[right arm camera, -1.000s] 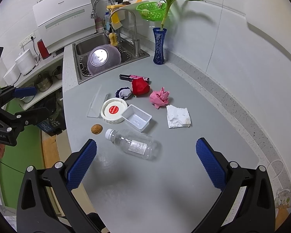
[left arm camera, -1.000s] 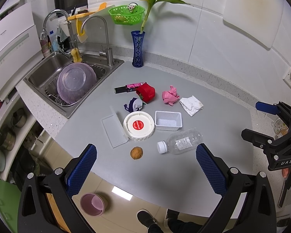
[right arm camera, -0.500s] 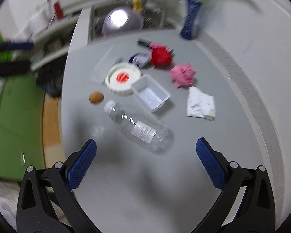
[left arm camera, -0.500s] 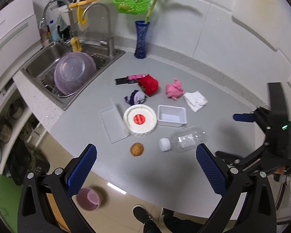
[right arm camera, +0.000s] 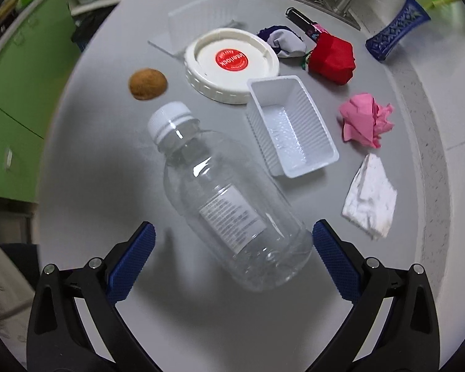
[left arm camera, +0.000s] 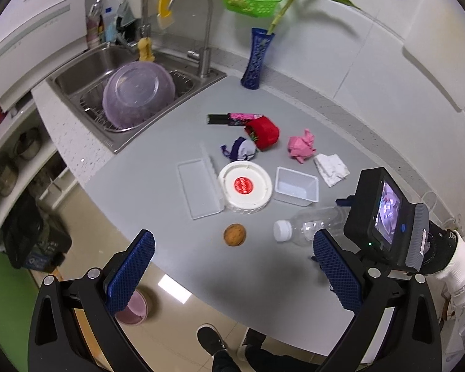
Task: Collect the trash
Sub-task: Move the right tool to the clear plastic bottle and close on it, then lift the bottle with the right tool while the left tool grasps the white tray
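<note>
- The right gripper [right arm camera: 229,259] hangs low over the counter [right arm camera: 102,167], jaws spread wide and holding nothing; the clear plastic bottle [right arm camera: 229,198] lies on its side straight ahead of them, its base reaching in between the two blue pads [right arm camera: 334,257].
- The bottle's white cap [right arm camera: 170,117] points away from the jaws and a little left, so the body lies at a slant to the line of the jaws, not square to it.
- The step in hand looks like taking the bottle as the first piece of trash. To do it well, turn the jaws so the pads meet the straight labelled sides, not the rounded base corner, and slide further forward before closing.
- An empty, thin bottle will likely buckle or roll; close gently and keep the pads level with its middle, not riding on top.
- The white tray [right arm camera: 291,127] sits just ahead and right of the jaws, close to the bottle's shoulder; the right pad should stay clear of it.
- Further ahead lie the white lid [right arm camera: 232,62], the brown nut [right arm camera: 147,83] to the left, the pink paper wad [right arm camera: 365,119] and white tissue [right arm camera: 370,197] to the right, all still on the counter.
- The left gripper [left arm camera: 232,269] is held high and back, jaws wide apart and empty, with the nut ahead of them.
</note>
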